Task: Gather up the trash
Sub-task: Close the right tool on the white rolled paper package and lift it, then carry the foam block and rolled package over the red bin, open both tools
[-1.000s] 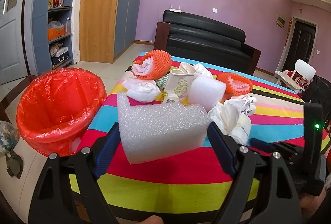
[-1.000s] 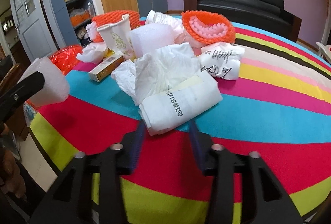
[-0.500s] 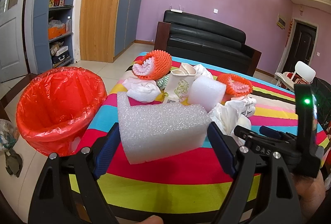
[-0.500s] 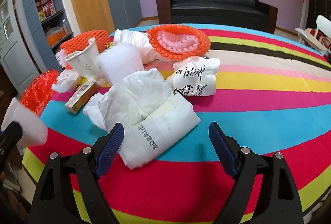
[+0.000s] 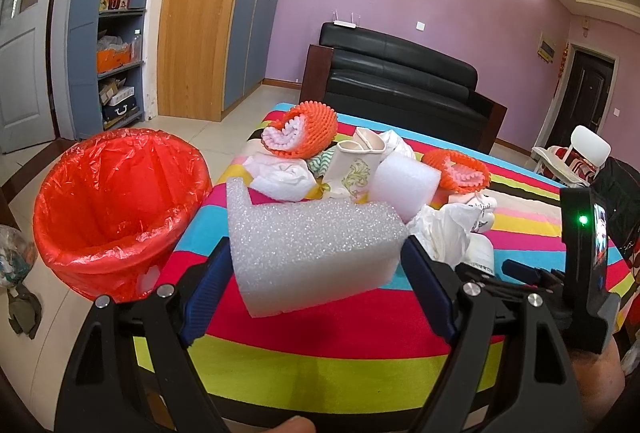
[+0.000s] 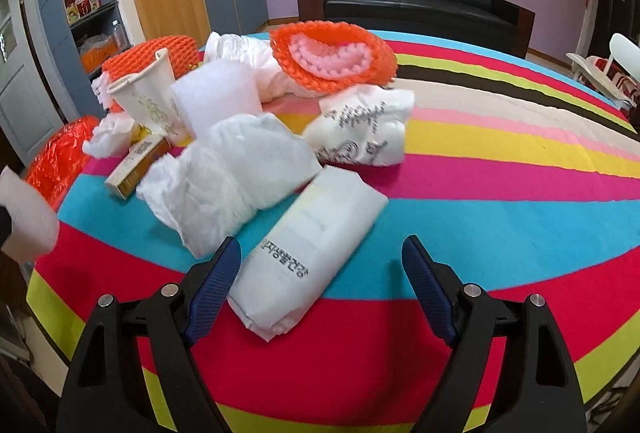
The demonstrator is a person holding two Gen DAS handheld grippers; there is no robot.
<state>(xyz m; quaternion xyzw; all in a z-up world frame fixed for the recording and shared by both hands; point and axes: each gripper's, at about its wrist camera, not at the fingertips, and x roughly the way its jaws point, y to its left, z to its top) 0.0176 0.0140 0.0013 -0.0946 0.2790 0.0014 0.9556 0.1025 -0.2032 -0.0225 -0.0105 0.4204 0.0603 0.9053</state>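
Note:
My left gripper [image 5: 316, 279] is shut on a white foam block [image 5: 312, 247] and holds it above the table's near edge. A bin with a red liner [image 5: 116, 209] stands on the floor to its left. My right gripper [image 6: 320, 281] is open, its jaws either side of a white wrapped packet with black print [image 6: 312, 249] lying on the striped tablecloth [image 6: 500, 213]. Behind the packet lie a crumpled white bag [image 6: 228, 177], a printed white bag [image 6: 364, 129], orange foam nets [image 6: 332, 57], a paper cup [image 6: 148, 93] and a small box [image 6: 136, 169].
A black sofa [image 5: 400, 89] stands behind the table. Shelves [image 5: 116, 33] and a wooden door are at the left. A white chair [image 5: 576, 157] is at the right. The right gripper's body [image 5: 580, 265] shows at the right of the left wrist view.
My right gripper opened wide and moved in around the white packet. My left gripper stays shut on the foam block and has barely moved.

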